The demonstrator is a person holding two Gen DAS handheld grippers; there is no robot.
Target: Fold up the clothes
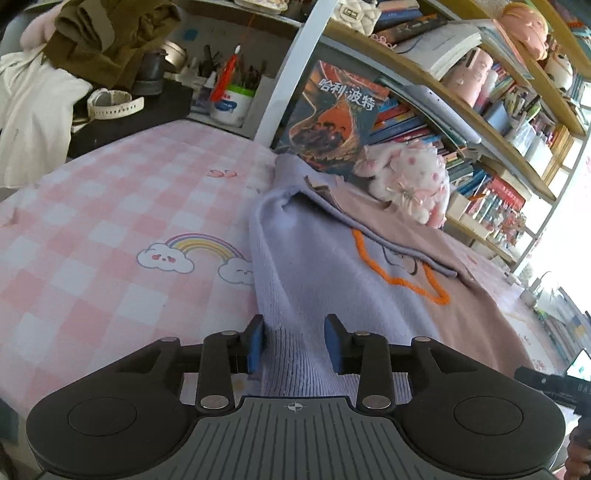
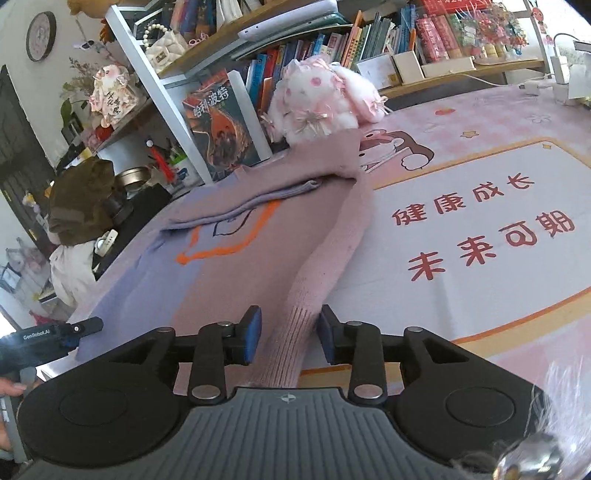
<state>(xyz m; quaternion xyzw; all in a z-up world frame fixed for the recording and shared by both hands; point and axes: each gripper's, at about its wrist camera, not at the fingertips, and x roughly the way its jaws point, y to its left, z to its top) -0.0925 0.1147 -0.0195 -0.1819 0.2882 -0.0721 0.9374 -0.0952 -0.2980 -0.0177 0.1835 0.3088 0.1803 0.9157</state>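
Left wrist: white tub (image 1: 233,105) holds what look like pens (image 1: 246,76).

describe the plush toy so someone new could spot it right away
Look along the bookshelf behind the pink checked table cover, just beyond the sweater. The plush toy sits there beside a dark upright book. It alone is fluffy, white with pink spots and ribbon bows.

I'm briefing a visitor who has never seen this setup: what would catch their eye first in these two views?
Probably the two-tone sweater, lilac on one half and pink on the other, with an orange outline stitched across its front, spread on the pink checked cloth. A sleeve cuff lies between the blue pads of each tool: lilac at the left tool, pink at the right tool. Behind the sweater, a fluffy pink-and-white plush toy sits against the crowded bookshelf.
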